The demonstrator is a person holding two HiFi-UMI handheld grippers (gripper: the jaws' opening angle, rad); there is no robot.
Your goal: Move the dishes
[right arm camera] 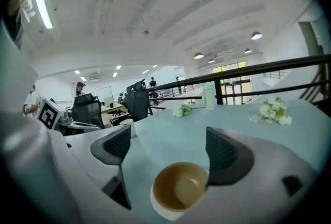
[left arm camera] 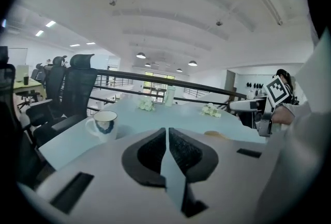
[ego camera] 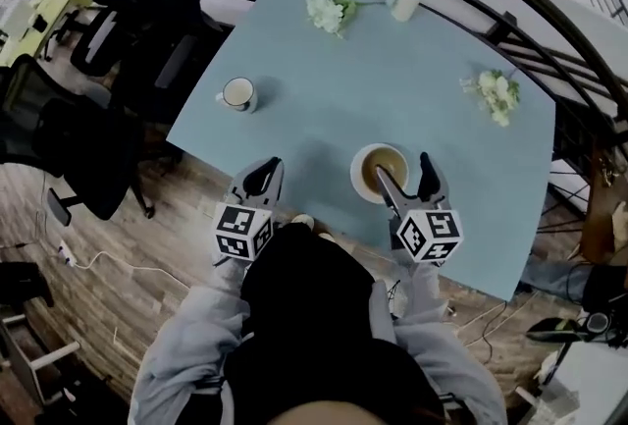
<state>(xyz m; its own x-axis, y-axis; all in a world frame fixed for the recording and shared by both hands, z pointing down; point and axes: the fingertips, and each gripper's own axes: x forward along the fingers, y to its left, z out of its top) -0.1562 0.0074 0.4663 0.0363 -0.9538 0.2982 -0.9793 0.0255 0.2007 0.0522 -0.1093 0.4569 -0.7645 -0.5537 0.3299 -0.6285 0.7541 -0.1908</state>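
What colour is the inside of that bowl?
Round bowl: tan-brown inside, white rim; right gripper view best.

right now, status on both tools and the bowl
Left tool shut, empty. Right tool open, straddling the bowl, not clamped. Bowl upright near the table edge. Mug well off left, out of the way.

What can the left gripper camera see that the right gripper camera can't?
Only the left gripper view shows the left gripper, with its jaws shut and nothing between them. Only the right gripper view shows the right gripper, with its jaws open and the bowl with a brown inside low between them, plus a person by the far desks. Both views show the blue table, the mug, the white flowers, the railing and the black chairs.
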